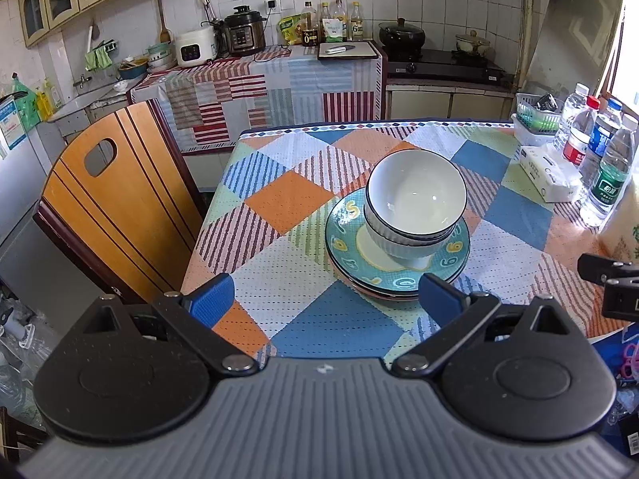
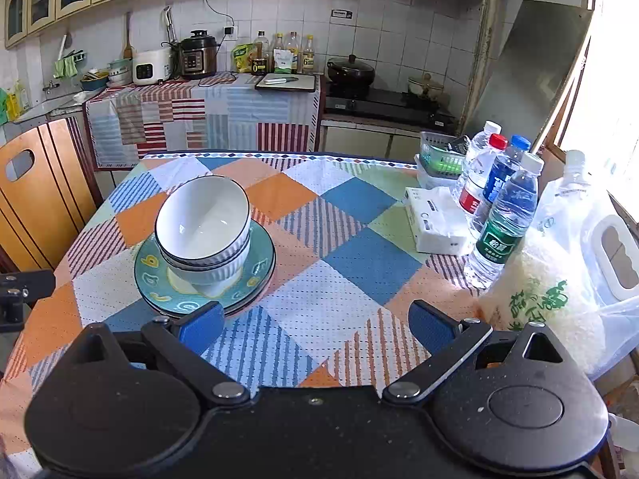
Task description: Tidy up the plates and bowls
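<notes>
Worktop (image 1: 279, 207) in patchwork cloth carries stacked plates (image 1: 347, 245) with two nested bowls (image 1: 415, 195) on top, right of centre in the left wrist view. Left gripper (image 1: 325, 299), jaws spread and empty, sits just below the stack; right gripper (image 2: 315, 321), likewise released, has it off to upper left

both wrist views above table (image 1: 279, 207), facing counter (image 2: 207, 92)

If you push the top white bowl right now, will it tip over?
Probably it would wobble or slide. The top white bowl sits tilted inside another bowl, not level, so a nudge could rock it. Both look glazed and glossy, so likely slippery and breakable. The stack rests on teal plates, which may shift too.
</notes>
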The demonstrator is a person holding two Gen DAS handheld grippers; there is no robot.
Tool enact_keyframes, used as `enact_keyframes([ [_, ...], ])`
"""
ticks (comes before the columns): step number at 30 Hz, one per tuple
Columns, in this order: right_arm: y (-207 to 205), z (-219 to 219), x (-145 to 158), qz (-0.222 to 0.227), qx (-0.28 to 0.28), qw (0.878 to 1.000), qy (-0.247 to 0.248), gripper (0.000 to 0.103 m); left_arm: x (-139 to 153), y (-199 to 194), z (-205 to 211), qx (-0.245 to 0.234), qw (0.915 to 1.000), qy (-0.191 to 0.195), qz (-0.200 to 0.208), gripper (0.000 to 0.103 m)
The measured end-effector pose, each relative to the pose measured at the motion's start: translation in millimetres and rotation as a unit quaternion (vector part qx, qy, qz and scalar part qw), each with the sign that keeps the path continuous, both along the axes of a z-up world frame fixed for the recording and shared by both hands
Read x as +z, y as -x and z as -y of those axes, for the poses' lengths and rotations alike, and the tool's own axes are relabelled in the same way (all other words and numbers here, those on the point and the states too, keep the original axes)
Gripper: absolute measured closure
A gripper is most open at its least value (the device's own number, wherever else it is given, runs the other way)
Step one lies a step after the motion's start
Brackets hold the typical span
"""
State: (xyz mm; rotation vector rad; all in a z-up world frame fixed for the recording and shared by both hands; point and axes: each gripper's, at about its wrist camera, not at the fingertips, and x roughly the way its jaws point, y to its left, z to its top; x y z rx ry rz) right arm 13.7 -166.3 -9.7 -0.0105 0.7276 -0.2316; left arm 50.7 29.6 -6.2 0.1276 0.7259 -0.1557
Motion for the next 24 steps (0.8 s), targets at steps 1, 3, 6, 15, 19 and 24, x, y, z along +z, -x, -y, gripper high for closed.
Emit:
enact_keyframes([
  [1,0.0,1.2,0.0,-0.001,-0.001,1.0,-0.002,0.003,-0.4,0.3,-0.5,0.0,1.0,-0.001,-0.001,0.003],
  [3,0.1,3.0,-0.7,-0.003,-0.003,1.0,-0.006,0.003,-0.7,1.2,-0.6,-0.005,1.0,-0.003,-0.001,0.003],
  [6,0.4,2.7,-1.6,-0.005,-0.004,1.0,-0.003,0.003,-1.0,1.7,-1.5,-0.01,0.9999,0.0,-0.004,0.003],
  [15,2.1,-0.3,-1.4,-0.006,-0.001,1.0,0.002,0.003,-3.1,3.0,-2.9,-0.013,0.9998,0.01,-0.013,0.003],
  [19,1.8,0.8,-1.7,-0.007,-0.002,1.0,0.0,0.003,-3.6,2.6,-5.2,-0.006,0.9998,0.014,-0.016,0.003],
  [24,1.9,3.9,-2.6,-0.008,-0.004,1.0,-0.001,0.003,-4.9,3.6,-8.2,0.0,0.9998,0.012,-0.016,0.003],
])
